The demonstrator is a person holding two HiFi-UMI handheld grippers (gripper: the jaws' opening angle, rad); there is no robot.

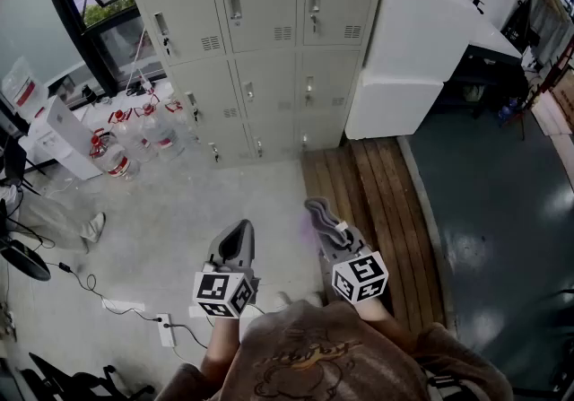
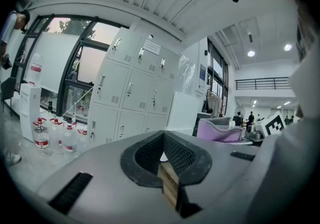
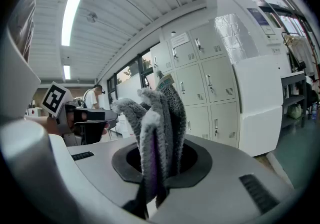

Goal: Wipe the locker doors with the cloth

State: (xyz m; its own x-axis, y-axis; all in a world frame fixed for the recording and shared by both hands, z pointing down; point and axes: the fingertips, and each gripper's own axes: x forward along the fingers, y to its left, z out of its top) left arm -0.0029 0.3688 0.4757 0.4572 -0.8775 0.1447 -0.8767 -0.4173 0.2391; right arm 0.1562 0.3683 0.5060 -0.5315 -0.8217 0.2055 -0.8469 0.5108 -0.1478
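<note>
Right gripper pinches the cloth upright, ready to wipe the lockers ahead; left gripper pressed together, empty

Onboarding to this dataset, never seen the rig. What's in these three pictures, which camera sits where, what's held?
There is no robot here. A person holds a hand-held gripper in each hand.

The head view comes from a camera on the person's head, looking steeply down at the left gripper and the right gripper. The cubes with square markers are part of the grippers. The other two pictures come from a camera riding on each gripper, looking along its fingers.

The right gripper's fingers are shut on a grey cloth that shows some purple. The left gripper's fingers are together with nothing between them.

Ahead stand the pale lockers, which the cloth has not yet reached. On the floor, water bottles stand left of the lockers and wooden planks lie in front of them to the right.
</note>
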